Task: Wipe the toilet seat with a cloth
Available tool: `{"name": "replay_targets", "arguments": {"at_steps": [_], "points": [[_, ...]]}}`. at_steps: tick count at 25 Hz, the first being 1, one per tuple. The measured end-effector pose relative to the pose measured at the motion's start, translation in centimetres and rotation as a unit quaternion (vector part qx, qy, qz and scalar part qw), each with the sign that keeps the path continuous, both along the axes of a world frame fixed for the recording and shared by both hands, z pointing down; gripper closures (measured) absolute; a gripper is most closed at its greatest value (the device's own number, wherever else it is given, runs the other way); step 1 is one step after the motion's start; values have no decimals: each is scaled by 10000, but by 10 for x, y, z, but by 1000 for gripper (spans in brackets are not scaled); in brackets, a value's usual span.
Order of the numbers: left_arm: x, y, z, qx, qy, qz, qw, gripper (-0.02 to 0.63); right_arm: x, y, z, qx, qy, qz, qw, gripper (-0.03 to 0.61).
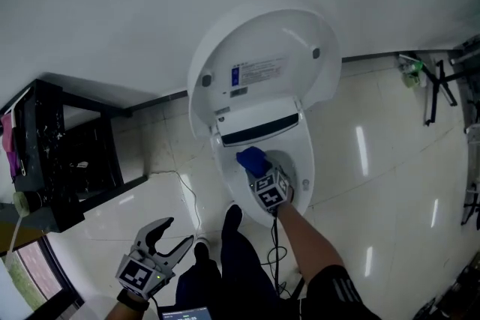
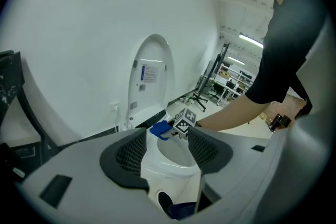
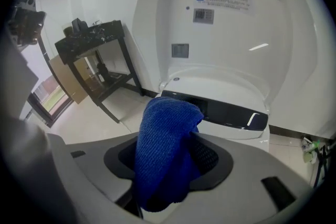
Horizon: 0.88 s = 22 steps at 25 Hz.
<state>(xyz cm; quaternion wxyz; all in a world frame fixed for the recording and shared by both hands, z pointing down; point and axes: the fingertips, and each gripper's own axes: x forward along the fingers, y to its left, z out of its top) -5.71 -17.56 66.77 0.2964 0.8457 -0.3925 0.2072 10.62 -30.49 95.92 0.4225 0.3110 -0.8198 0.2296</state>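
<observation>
A white toilet (image 1: 304,154) stands against the wall with its lid (image 1: 262,60) raised. My right gripper (image 1: 259,170) is shut on a folded blue cloth (image 1: 252,159) and hangs over the back of the seat, near the dark hinge strip (image 1: 259,133). In the right gripper view the blue cloth (image 3: 165,149) fills the gap between the jaws, facing the lid (image 3: 226,23). My left gripper (image 1: 170,236) is open and empty, held low at the lower left, away from the toilet. From the left gripper view the bowl (image 2: 176,152) and the cloth (image 2: 160,129) show between its jaws.
A black metal stand (image 1: 64,154) with a pink item stands at the left by the wall. A thin cable (image 1: 187,195) lies on the white tiled floor beside the toilet. Black frame legs (image 1: 439,90) stand at the right. The person's dark shoes (image 1: 232,225) are at the toilet's front.
</observation>
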Motion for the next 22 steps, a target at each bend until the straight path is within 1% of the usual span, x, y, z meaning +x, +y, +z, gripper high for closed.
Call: {"name": "replay_targets", "arguments": {"at_steps": [4, 7, 11, 14, 16, 18, 21, 22], "points": [[-8, 4, 29, -325, -38, -170, 9993, 360, -2, -9, 46, 97, 251, -243, 9993, 334], [-9, 7, 41, -488, -42, -267, 9984, 360, -4, -9, 73, 11, 314, -279, 9991, 336], [-10, 12, 45, -589, -12, -379, 9975, 360, -12, -8, 90, -111, 214, -294, 9993, 336], [-15, 16, 47, -649, -22, -453, 9969, 360, -24, -8, 94, -116, 267, -513, 9983, 336], [-18, 17, 47, -668, -21, -506, 9965, 360, -31, -3, 94, -152, 251, -755, 9967, 336], [-20, 17, 47, -672, -18, -557, 9962, 360, -43, 9, 94, -285, 168, -1167, 9926, 336], [-23, 18, 48, -657, -41, -613, 9959, 360, -64, 41, 94, -495, 182, -1995, 9785, 336], [-23, 18, 47, -648, -39, -630, 9959, 360, -69, 50, 93, -558, 200, -2204, 9736, 336]]}}
